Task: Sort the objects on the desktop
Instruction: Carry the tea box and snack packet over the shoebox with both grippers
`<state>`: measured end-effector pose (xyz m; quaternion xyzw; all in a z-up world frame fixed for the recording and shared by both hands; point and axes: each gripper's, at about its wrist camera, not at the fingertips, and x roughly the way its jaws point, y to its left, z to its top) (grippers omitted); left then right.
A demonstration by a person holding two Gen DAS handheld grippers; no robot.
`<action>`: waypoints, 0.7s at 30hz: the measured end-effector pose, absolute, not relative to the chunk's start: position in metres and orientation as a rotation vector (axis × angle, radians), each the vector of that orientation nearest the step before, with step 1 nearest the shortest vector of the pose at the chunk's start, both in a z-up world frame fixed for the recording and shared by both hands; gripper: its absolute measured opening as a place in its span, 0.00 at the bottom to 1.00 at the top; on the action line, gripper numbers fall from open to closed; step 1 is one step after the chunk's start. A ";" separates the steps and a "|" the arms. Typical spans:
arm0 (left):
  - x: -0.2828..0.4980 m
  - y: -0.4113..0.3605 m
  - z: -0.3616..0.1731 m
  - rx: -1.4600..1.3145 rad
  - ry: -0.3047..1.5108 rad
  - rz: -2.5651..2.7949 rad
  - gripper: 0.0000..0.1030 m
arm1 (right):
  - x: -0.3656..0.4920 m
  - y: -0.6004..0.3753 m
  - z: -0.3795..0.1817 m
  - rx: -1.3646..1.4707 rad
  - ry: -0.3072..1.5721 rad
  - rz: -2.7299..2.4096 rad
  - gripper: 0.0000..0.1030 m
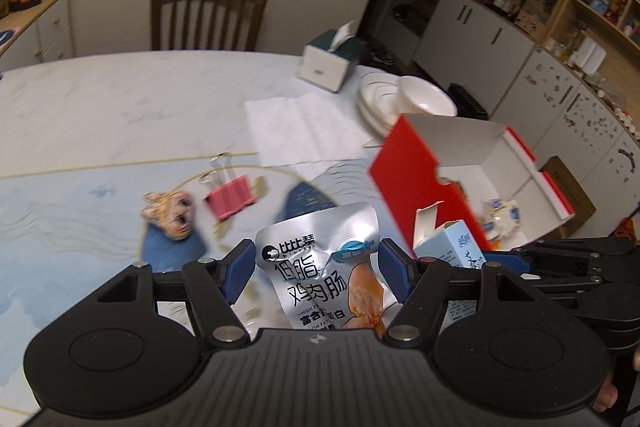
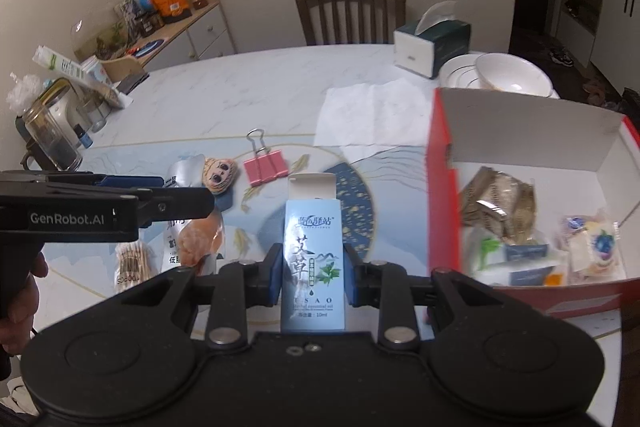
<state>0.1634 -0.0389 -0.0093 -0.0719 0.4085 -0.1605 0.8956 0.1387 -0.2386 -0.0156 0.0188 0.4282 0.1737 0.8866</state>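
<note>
1. Left wrist view: the left gripper [image 1: 316,269] is clamped on a silver chicken-sausage pouch [image 1: 320,267], which sits at lower centre of the frame between the blue pads.
   - The pouch's long axis runs along the fingers, its crimped top pointing up the frame, away from the camera.
   - Risk, as I judge it: the foil is slick and crumpled, so it could slide out or twist on the way to the red cardboard box [image 1: 412,175] at right.
   - The pink binder clip [image 1: 234,197] and the small doll-head charm [image 1: 172,213] lie on the mat at centre left, not yet sorted.

2. Right wrist view: the right gripper [image 2: 312,273] is closed on a pale blue essential-oil carton [image 2: 314,267] at lower centre.
   - The carton stands lengthwise along the fingers, its opened top flap pointing up the frame.
   - Risk, as I judge it: the thin card could crush, or the loose flap could catch the red box's near wall [image 2: 442,187] at right, where snack packets already crowd the floor.
   - The left gripper [image 2: 188,199] reaches in from the left edge, so the two tools could collide over the box.
</note>
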 end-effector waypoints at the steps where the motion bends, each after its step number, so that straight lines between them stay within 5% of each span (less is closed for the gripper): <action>1: 0.164 -0.045 -0.007 -0.145 0.842 -0.342 0.65 | 0.139 -0.244 -0.014 0.043 0.885 0.352 0.28; 21: 0.189 -0.163 0.039 -0.028 0.741 -0.500 0.65 | 0.148 -0.368 0.002 0.103 0.769 0.171 0.28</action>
